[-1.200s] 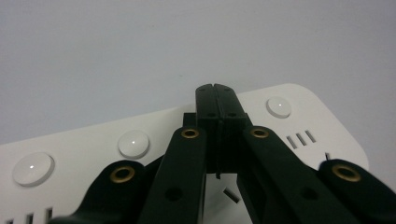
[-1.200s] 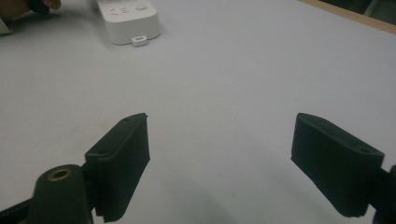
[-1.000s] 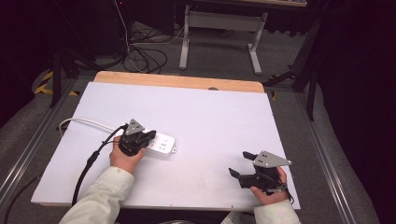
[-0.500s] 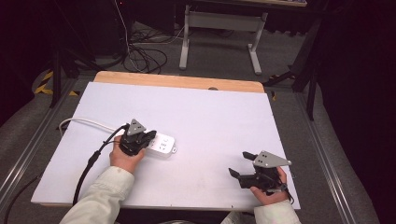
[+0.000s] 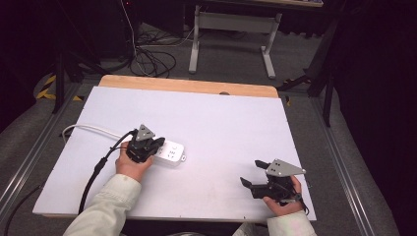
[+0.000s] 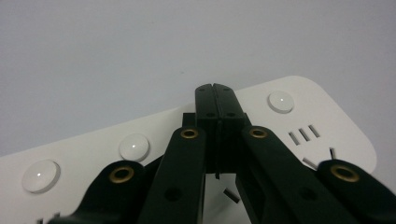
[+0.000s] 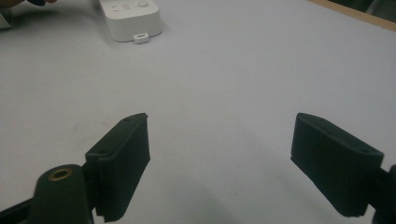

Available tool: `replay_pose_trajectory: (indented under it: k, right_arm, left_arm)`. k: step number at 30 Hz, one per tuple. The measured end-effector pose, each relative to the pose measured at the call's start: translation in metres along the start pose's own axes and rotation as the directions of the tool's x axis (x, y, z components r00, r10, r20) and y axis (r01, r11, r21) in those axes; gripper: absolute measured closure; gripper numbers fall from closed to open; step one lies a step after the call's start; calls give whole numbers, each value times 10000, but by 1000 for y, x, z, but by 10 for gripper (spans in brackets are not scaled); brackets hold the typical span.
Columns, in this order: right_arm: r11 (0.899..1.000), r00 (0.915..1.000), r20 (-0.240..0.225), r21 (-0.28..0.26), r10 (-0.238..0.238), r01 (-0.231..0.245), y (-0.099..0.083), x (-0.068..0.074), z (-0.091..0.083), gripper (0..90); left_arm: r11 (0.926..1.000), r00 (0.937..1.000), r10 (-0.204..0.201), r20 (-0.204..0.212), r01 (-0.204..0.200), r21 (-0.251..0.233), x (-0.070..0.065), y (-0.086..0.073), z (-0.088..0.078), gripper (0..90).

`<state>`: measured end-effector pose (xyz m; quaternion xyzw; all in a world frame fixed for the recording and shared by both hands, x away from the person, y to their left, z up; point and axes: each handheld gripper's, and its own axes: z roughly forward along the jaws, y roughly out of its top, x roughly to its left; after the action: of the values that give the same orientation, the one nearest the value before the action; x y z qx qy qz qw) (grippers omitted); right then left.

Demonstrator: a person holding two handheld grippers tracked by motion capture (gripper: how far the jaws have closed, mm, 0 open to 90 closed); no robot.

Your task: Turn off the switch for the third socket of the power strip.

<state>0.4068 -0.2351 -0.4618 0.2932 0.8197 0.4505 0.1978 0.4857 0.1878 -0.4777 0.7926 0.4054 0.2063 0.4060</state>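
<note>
At the left edge of the white surface (image 5: 221, 118), a white cord (image 5: 88, 129) runs in from the side toward the power strip (image 5: 169, 152), which lies flat on the left half of the surface, its long side roughly across the high view. The left gripper (image 5: 156, 143) is over the cord end of that strip, held in the person's left hand (image 5: 130, 164), with a black cable (image 5: 96, 169) trailing back along the sleeve. In the left gripper view its fingers (image 6: 215, 100) are pressed together with nothing between them, their tips over the strip's top face near its far long edge; whether they touch the plastic I cannot tell. Round white buttons (image 6: 135, 147) sit on either side of the closed tips, and socket slots (image 6: 303, 134) show to the right of them.

Bare surface lies between the strip and the right gripper (image 5: 252, 173), which is well apart from it near the front right corner, held in the right hand (image 5: 280, 199). Its fingers (image 7: 123, 158) stand wide apart and hold nothing, with only the surface beneath them. In the right gripper view the strip's free end (image 7: 133, 21) lies far ahead at the upper left, clear of both fingers
</note>
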Motion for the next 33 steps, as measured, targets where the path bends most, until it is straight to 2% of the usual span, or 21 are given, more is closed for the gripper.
replay_pose_trajectory:
  k: [7, 10, 13, 14, 16, 18, 20, 21, 23, 28, 33]
  right_arm:
    - [10000, 10000, -18, 37, -23, 23, 0, 1, 0, 200]
    - [10000, 10000, -17, 41, -18, 19, 0, 0, 1, 200]
    - [10000, 10000, -4, 46, -19, 19, 0, 0, 1, 200]
    - [10000, 10000, 2, 47, -7, 7, 0, 0, 0, 200]
    - [10000, 10000, -4, 39, 10, -10, -1, 0, 0, 201]
    - [9999, 10000, 19, 101, -15, 14, -1, 1, 1, 203]
    - [9999, 10000, 23, 109, -30, 30, -1, 1, 1, 203]
    - [10000, 10000, 45, 75, 24, -24, -2, 0, 0, 203]
    - [10000, 10000, 59, 57, 34, -35, -2, 0, -1, 205]
    - [9999, 9999, 81, 88, 65, -65, -3, -1, -1, 205]
    - [9999, 9999, 81, 76, 80, -81, -3, -1, -1, 205]
  left_arm:
    - [9997, 10000, 0, 15, -1, 246, 1, 3, 0, 900]
    - [9996, 9996, -208, 190, 205, 200, 2, 2, 0, 900]
    - [9998, 9997, -190, 178, 191, -31, 3, -1, 0, 900]
    - [9986, 9995, -281, 153, 288, -434, 3, -4, -2, 900]
    - [9984, 9994, -308, 163, 316, -476, 4, -4, -3, 900]
    - [9977, 9982, -480, 362, 497, -468, 6, -4, -4, 899]
    - [9974, 9994, -151, 320, 173, -699, 3, -3, -7, 899]
    - [9960, 9995, 204, 258, -181, -874, -1, -2, -11, 898]
    - [9942, 9986, 146, 508, -91, -1075, -3, 0, -14, 898]
    - [9914, 9986, 31, 532, 38, -1308, -1, 3, -21, 898]
    - [9928, 9986, 31, 530, 33, -1196, 0, 4, -27, 898]
